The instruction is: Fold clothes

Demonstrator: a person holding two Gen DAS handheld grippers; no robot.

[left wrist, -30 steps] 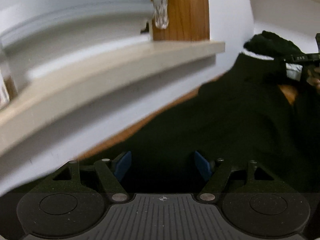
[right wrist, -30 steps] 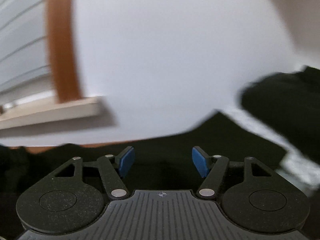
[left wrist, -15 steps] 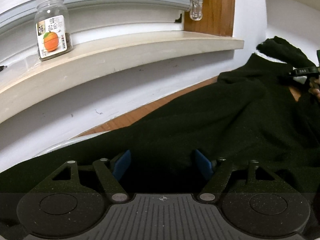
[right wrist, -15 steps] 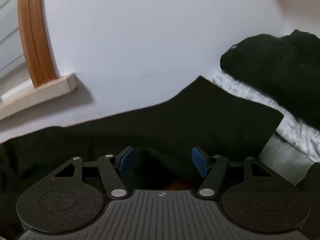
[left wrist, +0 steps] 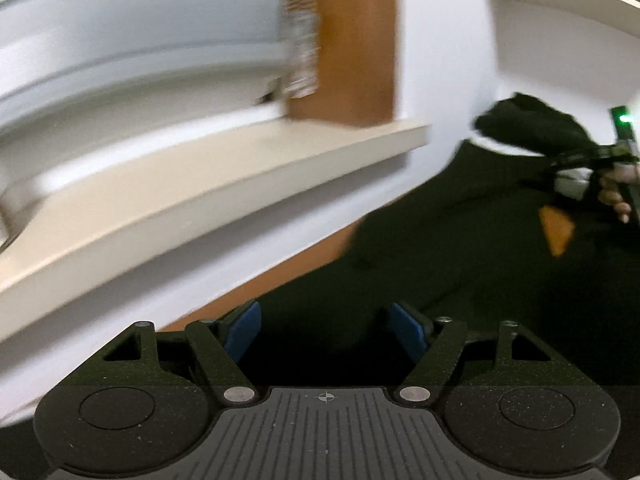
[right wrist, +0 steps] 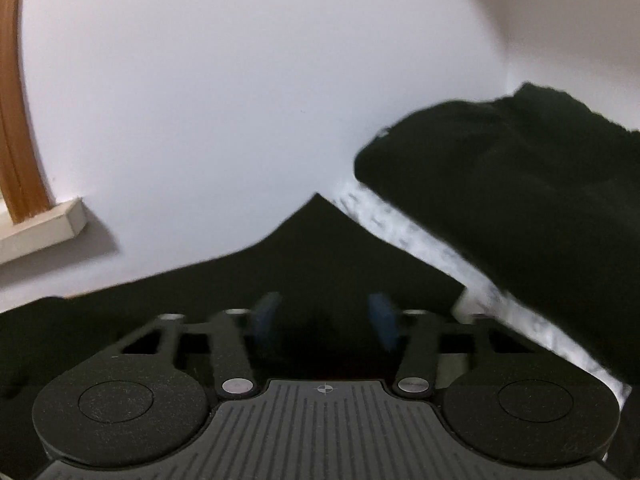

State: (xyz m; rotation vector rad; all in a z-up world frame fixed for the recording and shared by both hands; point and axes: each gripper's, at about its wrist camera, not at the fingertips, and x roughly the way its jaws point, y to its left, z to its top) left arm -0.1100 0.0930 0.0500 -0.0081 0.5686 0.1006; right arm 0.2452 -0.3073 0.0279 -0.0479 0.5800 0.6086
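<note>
A black garment point(left wrist: 460, 248) lies spread over the wooden table point(left wrist: 288, 272) below a window sill. My left gripper point(left wrist: 324, 332) hovers over its near edge. Its blue pads stand wide apart and its jaws are closing, with black cloth lying between them. In the right wrist view the same black garment point(right wrist: 320, 248) rises to a peak ahead of my right gripper point(right wrist: 324, 316). That gripper's blurred jaws are closing with dark cloth between the pads, which still stand apart. A person's hand point(left wrist: 616, 192) holding the right gripper shows at the far right of the left wrist view.
A beige window sill point(left wrist: 240, 176) and a brown wooden frame point(left wrist: 352, 40) stand close behind the table, against a white wall point(right wrist: 240, 100). To the right, a folded black pile point(right wrist: 520, 184) rests on a white patterned cloth point(right wrist: 400, 232).
The right gripper's pads have drawn much closer together over the black cloth. The left wrist view has swung back toward the wooden frame, and the jar on the sill has left the picture.
</note>
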